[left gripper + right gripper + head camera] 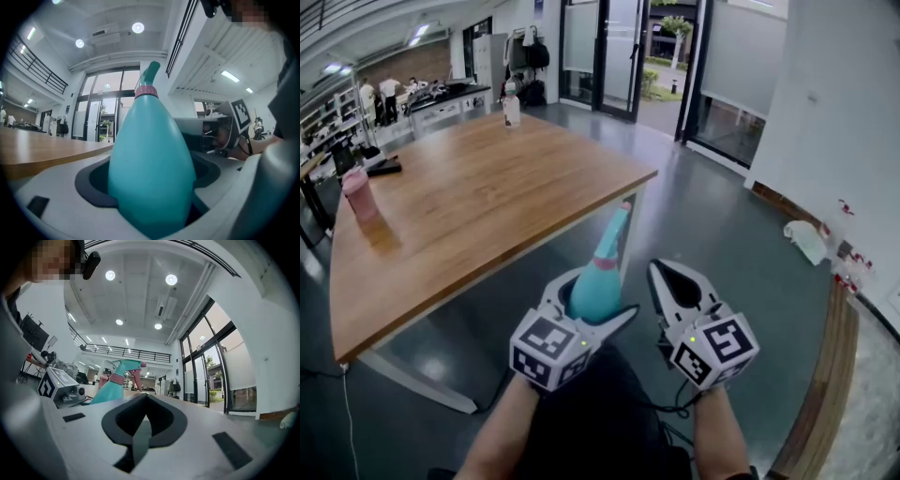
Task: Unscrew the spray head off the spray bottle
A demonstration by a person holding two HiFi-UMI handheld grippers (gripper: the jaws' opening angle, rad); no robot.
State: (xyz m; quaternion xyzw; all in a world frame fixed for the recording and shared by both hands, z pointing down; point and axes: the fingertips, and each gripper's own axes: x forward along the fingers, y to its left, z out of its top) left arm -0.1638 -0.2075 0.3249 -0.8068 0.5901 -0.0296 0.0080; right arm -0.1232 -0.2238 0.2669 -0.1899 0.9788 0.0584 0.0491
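Observation:
A teal spray bottle [596, 283] with a pink collar [146, 90] and a teal spray head [618, 221] points forward and up, away from me. My left gripper [600, 296] is shut on the bottle's wide body [152, 173], with the neck and spray head [151, 70] sticking out past the jaws. My right gripper [664, 272] is just right of the bottle, shut and empty, not touching it. In the right gripper view the closed jaws [143, 401] hold nothing, and the bottle [108, 389] with its spray head [126, 365] shows to the left beside the left gripper [61, 387].
A long wooden table [469, 206] stands ahead and to the left, its near corner just beyond the bottle. On it are a pink cup [359, 194] and a white bottle [512, 108]. A wooden bench [825, 375] runs along the right. Glass doors are at the back.

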